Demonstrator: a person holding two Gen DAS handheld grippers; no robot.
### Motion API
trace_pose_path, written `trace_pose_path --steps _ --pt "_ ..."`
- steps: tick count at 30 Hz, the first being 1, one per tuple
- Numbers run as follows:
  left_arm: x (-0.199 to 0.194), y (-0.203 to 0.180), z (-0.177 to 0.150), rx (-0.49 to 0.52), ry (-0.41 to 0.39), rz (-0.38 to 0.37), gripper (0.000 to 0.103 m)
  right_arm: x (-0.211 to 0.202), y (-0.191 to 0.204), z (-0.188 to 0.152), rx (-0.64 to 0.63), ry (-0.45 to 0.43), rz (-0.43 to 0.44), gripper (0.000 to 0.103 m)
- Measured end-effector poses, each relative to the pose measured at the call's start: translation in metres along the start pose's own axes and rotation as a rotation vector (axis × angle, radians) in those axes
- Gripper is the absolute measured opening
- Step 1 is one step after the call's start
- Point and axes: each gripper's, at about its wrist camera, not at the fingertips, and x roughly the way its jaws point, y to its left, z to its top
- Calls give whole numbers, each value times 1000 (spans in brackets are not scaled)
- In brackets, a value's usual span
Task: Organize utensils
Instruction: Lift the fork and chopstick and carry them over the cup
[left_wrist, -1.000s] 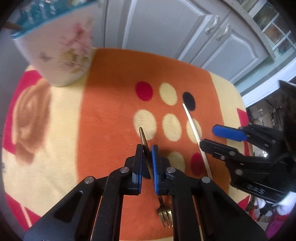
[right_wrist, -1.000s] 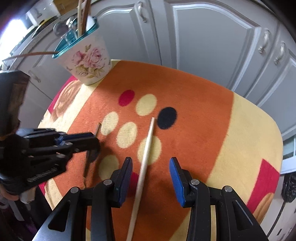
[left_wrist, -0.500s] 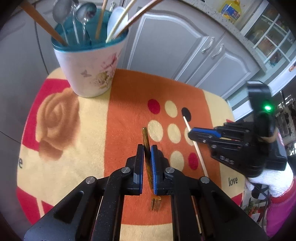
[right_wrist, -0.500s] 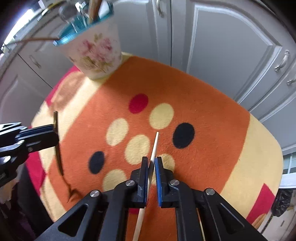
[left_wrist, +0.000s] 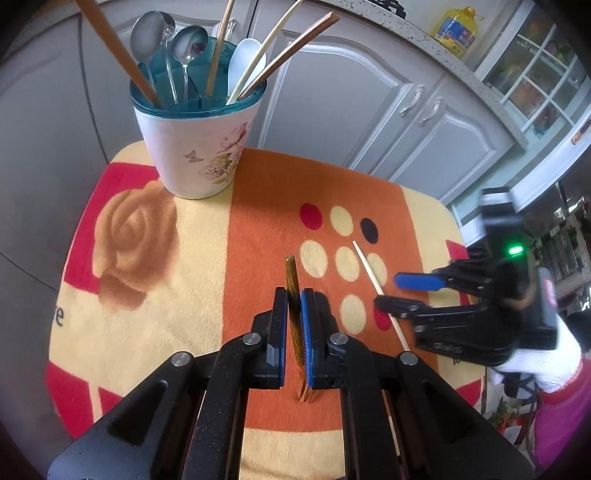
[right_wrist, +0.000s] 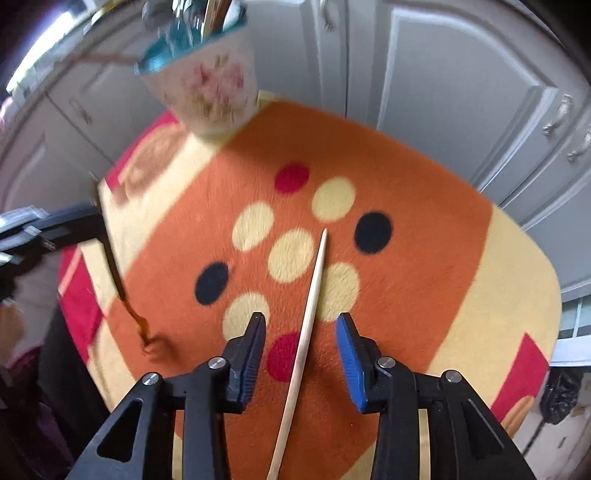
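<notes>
Orange mat (right_wrist: 424, 206), left gripper (left_wrist: 294, 306) fingers clamping fork (left_wrist: 292, 284), right gripper (right_wrist: 301, 332) fingers just released, chopstick (right_wrist: 308, 317) between.

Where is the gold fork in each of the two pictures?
Left wrist view: the gold fork is at bottom centre, pinched upright in the left tool, prongs pointing down.
Right wrist view: the same fork is blurry at the left edge, hanging from the left tool above the cloth.
Shared landmark: the flowered utensil cup, top left in the left view, top centre-left in the right view.
</notes>
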Motion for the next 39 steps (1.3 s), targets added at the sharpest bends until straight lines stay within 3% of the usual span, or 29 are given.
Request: trace_pose_path --steps 1,2,3,6,9,16,24,39 --pt "0 0 -1 0 -1 0 6 8 3 2 -21 26 -21 34" --pt "-1 0 -1 -1 -1 0 6 15 6 3 -39 44 -30 20" --pt "-1 0 -1 -2 -1 -1 6 19 7 4 -44 52 -35 14" --pt "-3 2 -2 -13 0 -8 6 20 8 8 -58 40 -37 7" --pt "-10 3 -1 -12 -7 -12 6 5 8 5 -52 13 5 6" --pt "-35 4 7 1 -52 -15 5 -58 1 -4 6 -146 95 6" --pt "-64 4 18 12 -103 -16 5 -104 12 -5 -8 -252 129 6" --pt "-138 9 51 32 -226 -34 5 -156 43 49 -11 -457 240 6"
